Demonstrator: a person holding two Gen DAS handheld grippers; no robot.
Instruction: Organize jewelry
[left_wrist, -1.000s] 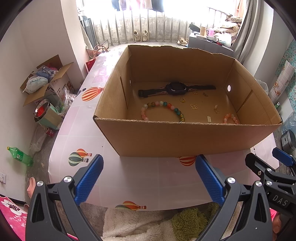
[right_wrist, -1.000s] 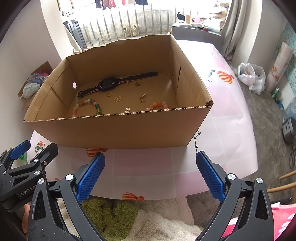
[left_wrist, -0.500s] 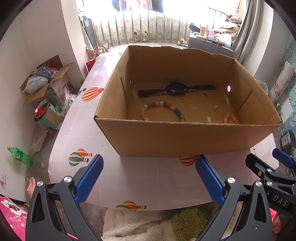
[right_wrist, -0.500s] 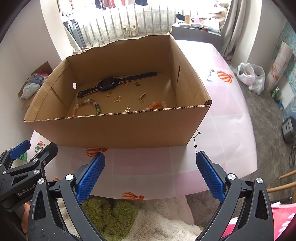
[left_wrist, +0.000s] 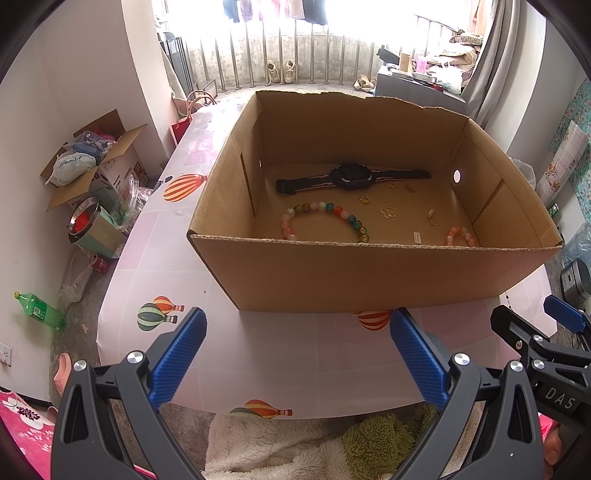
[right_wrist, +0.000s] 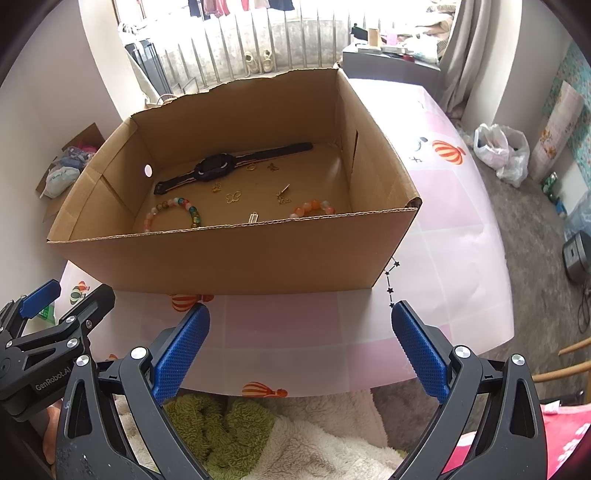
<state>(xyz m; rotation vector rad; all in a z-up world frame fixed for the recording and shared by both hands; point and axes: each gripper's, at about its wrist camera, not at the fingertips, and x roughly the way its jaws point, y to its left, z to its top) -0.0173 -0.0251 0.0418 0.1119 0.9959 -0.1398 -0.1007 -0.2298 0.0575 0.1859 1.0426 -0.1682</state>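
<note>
daylight from a barred window fills a cluttered room, and in front of it a table (left_wrist: 303, 354) under a pink cloth printed with hot-air balloons carries everything that matters.

on it stands an open cardboard box (left_wrist: 369, 273), its flaps gone and its top rim rough, the near wall parallel to the table's near edge with a strip of bare cloth between them. that strip, judging by the pictures, is the only free surface close to the person; the box takes up most of the width ahead.

all the jewelry in view lies on the box floor, spread in a single layer with gaps between the pieces, which should let fingers come down on one piece alone. a dark watch (left_wrist: 351, 177) lies stretched out flat along the far wall. nearer, a multicoloured bead bracelet (left_wrist: 325, 216) curves toward the near wall, and a smaller orange bead bracelet (left_wrist: 458, 236) sits in the right near corner, half hidden by the rim. between them are scattered small gold charms (left_wrist: 388, 212), too small to name apart from a butterfly shape.

the left gripper (left_wrist: 295, 362) and the right gripper (right_wrist: 301, 354) are both held low over the near table edge, outside the box, jaws spread wide with nothing in them. whether the pieces were sorted into the box or await lifting out, this scene fits either; any reach must clear the tall near wall.
</note>
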